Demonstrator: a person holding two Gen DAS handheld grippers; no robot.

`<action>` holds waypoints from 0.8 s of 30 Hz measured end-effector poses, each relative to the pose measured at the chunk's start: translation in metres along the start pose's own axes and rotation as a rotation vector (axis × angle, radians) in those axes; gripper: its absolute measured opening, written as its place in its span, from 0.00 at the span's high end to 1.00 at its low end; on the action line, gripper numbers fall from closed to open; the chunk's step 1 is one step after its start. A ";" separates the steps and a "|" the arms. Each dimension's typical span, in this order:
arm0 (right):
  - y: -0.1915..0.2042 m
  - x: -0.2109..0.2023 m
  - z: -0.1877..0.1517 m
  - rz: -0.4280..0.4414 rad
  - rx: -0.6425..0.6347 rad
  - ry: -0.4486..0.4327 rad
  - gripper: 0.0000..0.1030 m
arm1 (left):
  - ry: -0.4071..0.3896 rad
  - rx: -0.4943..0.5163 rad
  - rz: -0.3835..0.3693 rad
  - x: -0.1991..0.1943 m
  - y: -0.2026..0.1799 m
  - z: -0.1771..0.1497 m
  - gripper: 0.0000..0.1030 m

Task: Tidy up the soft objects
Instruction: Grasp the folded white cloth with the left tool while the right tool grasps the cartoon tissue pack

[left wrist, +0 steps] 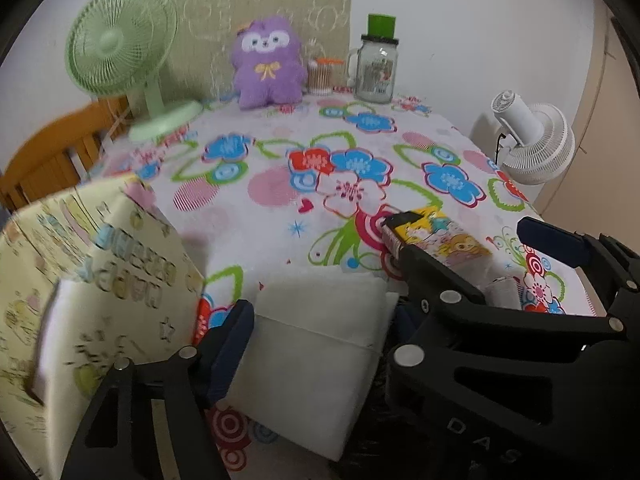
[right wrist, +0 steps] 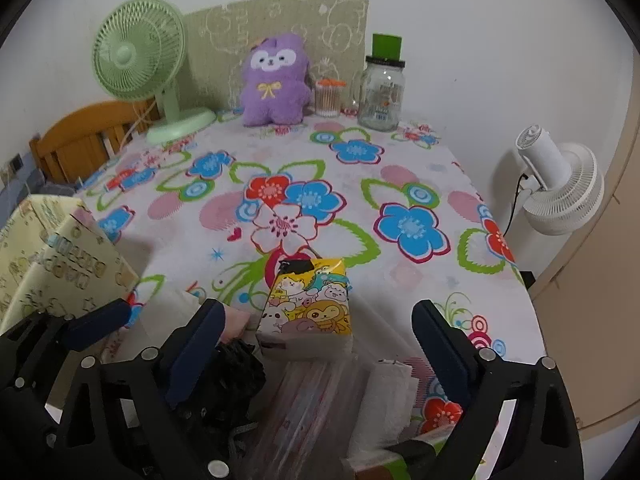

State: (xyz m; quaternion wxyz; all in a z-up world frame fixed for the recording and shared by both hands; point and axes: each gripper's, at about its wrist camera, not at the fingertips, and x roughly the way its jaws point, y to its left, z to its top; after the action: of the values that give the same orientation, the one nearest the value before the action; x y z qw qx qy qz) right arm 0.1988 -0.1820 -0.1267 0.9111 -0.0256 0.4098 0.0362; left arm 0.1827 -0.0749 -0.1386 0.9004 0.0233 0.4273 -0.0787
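Observation:
A white folded soft pack (left wrist: 316, 344) lies on the flowered tablecloth between the fingers of my open left gripper (left wrist: 320, 340). A yellow cartoon tissue pack (right wrist: 308, 304) lies between and just ahead of the fingers of my open right gripper (right wrist: 320, 340); it also shows in the left wrist view (left wrist: 440, 236), beside the right gripper's fingers (left wrist: 408, 224). A pale yellow printed storage box (left wrist: 92, 280) stands at the near left, also in the right wrist view (right wrist: 56, 256). A purple plush toy (left wrist: 267, 65) sits at the far edge.
A green desk fan (left wrist: 120, 52) stands far left. A glass jar with green lid (left wrist: 376, 68) and a cotton-swab tub (left wrist: 320, 76) stand far right of the plush. A white fan (right wrist: 560, 188) stands off the table's right. A black fabric item (right wrist: 228, 384) and clear packets (right wrist: 312, 400) lie near.

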 end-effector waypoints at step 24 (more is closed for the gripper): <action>0.000 0.008 -0.002 0.011 0.004 0.042 0.48 | 0.003 0.003 -0.015 0.004 0.006 -0.001 0.83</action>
State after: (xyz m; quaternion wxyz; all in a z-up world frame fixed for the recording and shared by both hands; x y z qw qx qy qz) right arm 0.2031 -0.1814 -0.1341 0.9021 -0.0222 0.4291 0.0400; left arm 0.1849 -0.0693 -0.1425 0.8991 0.0215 0.4287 -0.0860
